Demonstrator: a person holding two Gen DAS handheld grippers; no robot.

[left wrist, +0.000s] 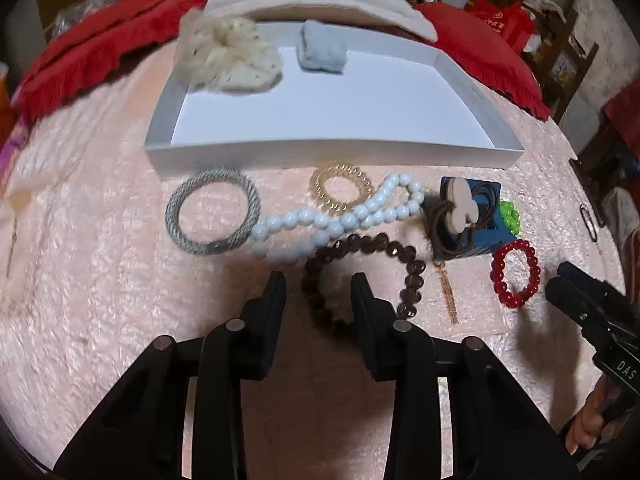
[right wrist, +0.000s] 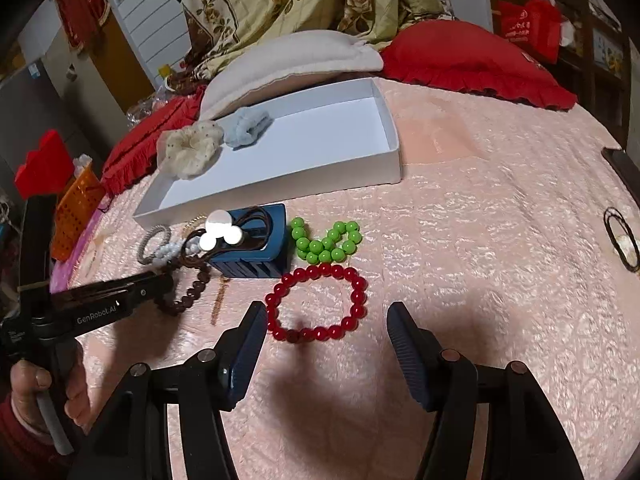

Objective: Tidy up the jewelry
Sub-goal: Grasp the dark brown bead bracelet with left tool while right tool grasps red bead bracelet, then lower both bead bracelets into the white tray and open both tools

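we hold our left claw [left wrist: 318, 286] open just above the pink quilted bedspread [left wrist: 100, 280], its two black fingers astride one side of the dark brown faceted bead bracelet [left wrist: 404, 256]; the beads run between the fingers, and we cannot tell whether either finger touches them. our right claw [right wrist: 326, 322] is open wider, low over the bed, with the red round-bead bracelet [right wrist: 316, 304] lying between its fingertips, its near edge just beside the left finger.

beyond the brown bracelet lie a string of white pearl-like beads [left wrist: 340, 220], a grey braided hair ring [left wrist: 212, 216] touching its left end, and a golden spiral hair tie [left wrist: 340, 190] partly under the white beads. to the right stands a small dark blue box [right wrist: 256, 248] with brown cord and a white clover-shaped pendant [right wrist: 220, 234] draped over it. a bright green bead bracelet [right wrist: 326, 242] lies just beside the box, touching the red one's far edge.

the shallow white cardboard tray [left wrist: 332, 154] sits farther back on the bed, holding a cream dotted scrunchie [left wrist: 228, 54] on its left rim and a pale blue fluffy scrunchie [left wrist: 322, 50] next to it at the far wall.
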